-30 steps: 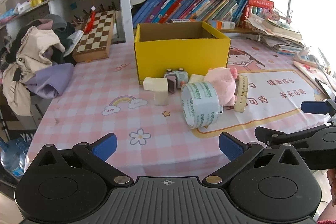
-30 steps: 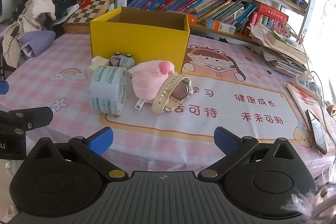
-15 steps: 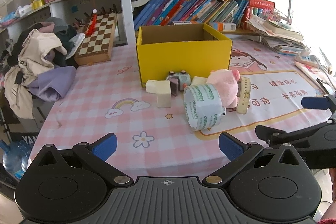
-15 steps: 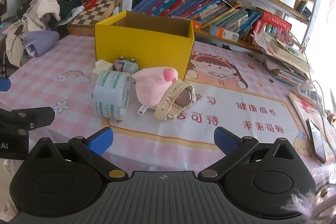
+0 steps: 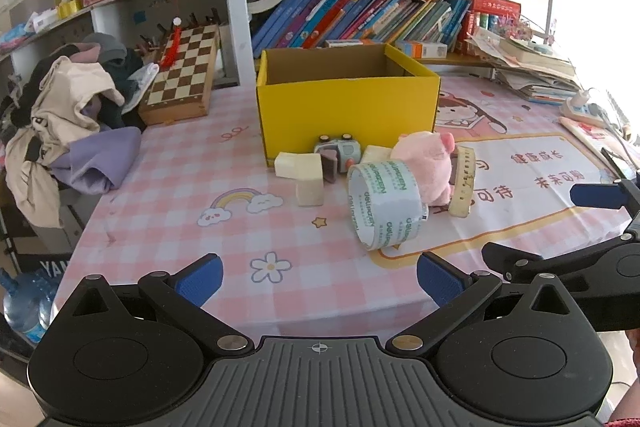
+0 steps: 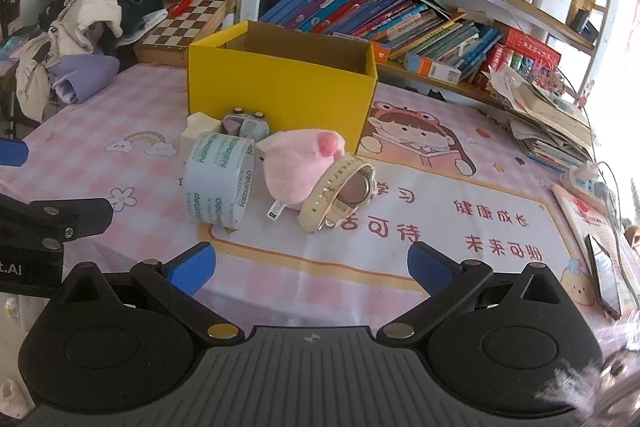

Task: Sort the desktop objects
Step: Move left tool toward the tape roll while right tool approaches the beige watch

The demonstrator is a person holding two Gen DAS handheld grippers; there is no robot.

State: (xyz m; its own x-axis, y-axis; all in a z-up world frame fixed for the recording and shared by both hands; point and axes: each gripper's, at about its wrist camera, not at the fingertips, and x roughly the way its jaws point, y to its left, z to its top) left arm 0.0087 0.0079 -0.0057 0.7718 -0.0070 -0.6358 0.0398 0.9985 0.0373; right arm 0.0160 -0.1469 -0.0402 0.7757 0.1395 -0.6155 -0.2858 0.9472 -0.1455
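Both tools are spread wide and carry nothing: left gripper (image 5: 319, 281) and right gripper (image 6: 311, 269) hang off the table edge, well short of the clutter. In front of the yellow box (image 5: 347, 115) lie a tape roll (image 6: 219, 179), pink plush pig (image 6: 298, 167) and cream wristwatch (image 6: 338, 193) leaning on the pig. Judged: the roll is light, rigid and liable to roll, so pinch its wall through the core; the plush will compress; the watch is best taken by its strap.

Ahead of your fingers (image 5: 200, 277), matt black plastic tipped with blue rubbery pads, a printed pink-check cloth covers the worktop (image 5: 168, 211). You face a matt yellow cardboard box (image 5: 348, 111), a glossy roll of clear plastic tape (image 5: 384, 205), a fuzzy pink plush pig (image 6: 296, 167) and a cream rubbery watch (image 6: 340, 191) with a shiny face.
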